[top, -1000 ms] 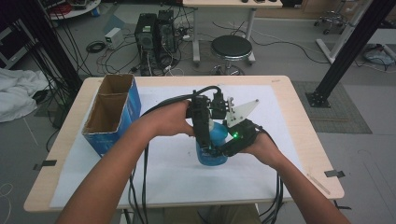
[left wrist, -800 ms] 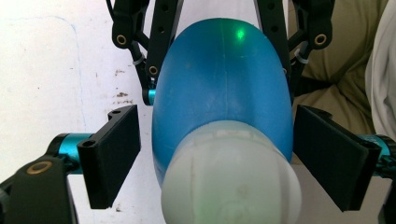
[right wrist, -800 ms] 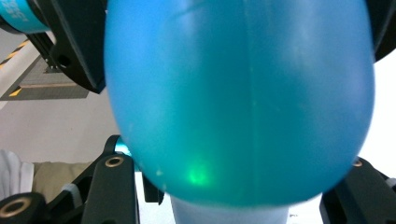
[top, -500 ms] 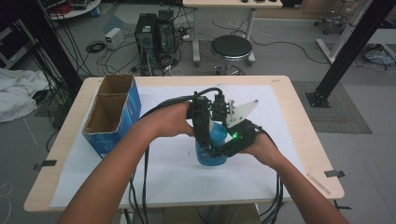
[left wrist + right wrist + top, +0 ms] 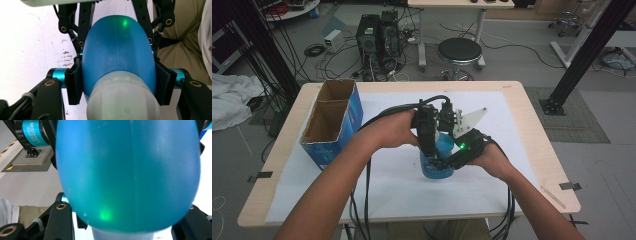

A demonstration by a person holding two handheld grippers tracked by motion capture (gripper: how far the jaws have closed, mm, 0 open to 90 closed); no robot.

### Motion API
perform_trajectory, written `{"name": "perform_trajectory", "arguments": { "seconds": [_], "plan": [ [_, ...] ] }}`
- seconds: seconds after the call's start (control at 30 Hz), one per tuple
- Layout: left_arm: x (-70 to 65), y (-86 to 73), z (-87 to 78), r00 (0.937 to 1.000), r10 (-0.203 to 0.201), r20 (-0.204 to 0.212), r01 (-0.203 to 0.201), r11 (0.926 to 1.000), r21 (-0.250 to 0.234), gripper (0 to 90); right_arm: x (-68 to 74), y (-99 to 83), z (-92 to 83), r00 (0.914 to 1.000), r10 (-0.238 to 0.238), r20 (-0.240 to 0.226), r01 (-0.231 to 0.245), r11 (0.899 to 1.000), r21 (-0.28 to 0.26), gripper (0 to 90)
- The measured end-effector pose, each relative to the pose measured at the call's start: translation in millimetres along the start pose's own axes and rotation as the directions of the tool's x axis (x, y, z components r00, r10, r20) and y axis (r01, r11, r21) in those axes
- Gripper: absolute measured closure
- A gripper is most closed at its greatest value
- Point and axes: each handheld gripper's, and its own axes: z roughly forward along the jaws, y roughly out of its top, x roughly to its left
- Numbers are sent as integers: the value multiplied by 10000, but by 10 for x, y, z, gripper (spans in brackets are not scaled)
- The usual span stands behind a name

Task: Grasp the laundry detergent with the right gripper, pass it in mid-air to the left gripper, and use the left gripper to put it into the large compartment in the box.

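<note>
While both hands meet at the middle of the table (image 5: 532, 125), the scene reads from the left as follows. Cardboard box (image 5: 332, 120) with a blue outer wall stands open-topped near the left edge, on the white sheet (image 5: 387, 185) that covers most of the tabletop, well apart from the hands.

Left tongs (image 5: 432, 150) come down from above onto the blue bottle (image 5: 438, 160), which stands upright on the sheet at the centre. Jaws have just been closing, with the bottle between them. In the left gripper view the two black pads (image 5: 75, 85) sit flat against opposite sides of the bottle's blue body (image 5: 117, 55), just above its pale cap end (image 5: 122, 100); grip looks firm, clenched on the bottle.

Right tongs (image 5: 447, 162) reach in low from the right side, also at the bottle, a green light glowing on their body. In the right gripper view the bottle (image 5: 130, 170) bulges right up against the lens, with black jaw links at both lower corners; the pads themselves are hidden behind it. Held clamped on the bottle's body.

Black cables (image 5: 362, 210) trail off the near table edge.
</note>
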Motion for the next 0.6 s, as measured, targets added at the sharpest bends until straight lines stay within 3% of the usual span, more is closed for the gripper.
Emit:
{"name": "perform_trajectory", "arguments": {
  "seconds": [0.53,0.6],
  "plan": [
    [-31,37,-54,9999,112,-98,-112,9999,-44,380,9,2,-30,9997,-238,-75,236,9995,-232,432],
    [-27,40,-82,9998,141,-109,-141,9999,18,380,8,7,-51,9995,-264,-147,260,9992,-296,336]
  ]
}}
